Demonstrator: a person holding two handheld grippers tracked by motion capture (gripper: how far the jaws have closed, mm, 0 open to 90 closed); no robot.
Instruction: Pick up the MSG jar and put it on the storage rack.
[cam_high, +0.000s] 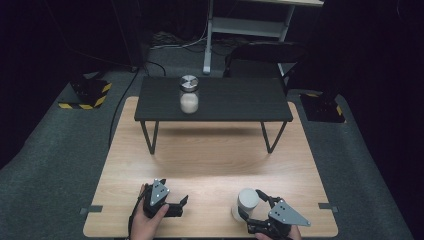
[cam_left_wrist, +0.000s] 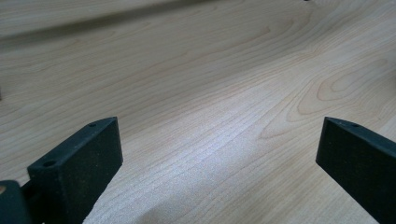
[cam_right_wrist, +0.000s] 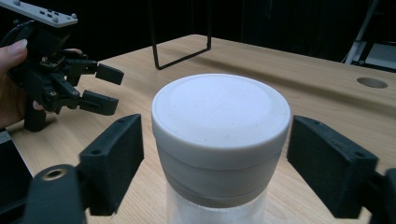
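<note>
Right tongs (cam_right_wrist: 217, 154) astride white-lidded jar (cam_right_wrist: 219, 140)

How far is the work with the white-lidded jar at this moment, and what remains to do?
Done: the right hand-held gripper has reached the white-lidded jar near the front edge of the wooden table, its jaws on either side of the lid. In hand: small gaps still show beside the lid, so no grip yet. The left hand-held gripper is open over bare wood. Left: closing on the jar and moving it.

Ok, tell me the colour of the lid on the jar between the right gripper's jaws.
White lid, clearest in the right gripper view.
</note>
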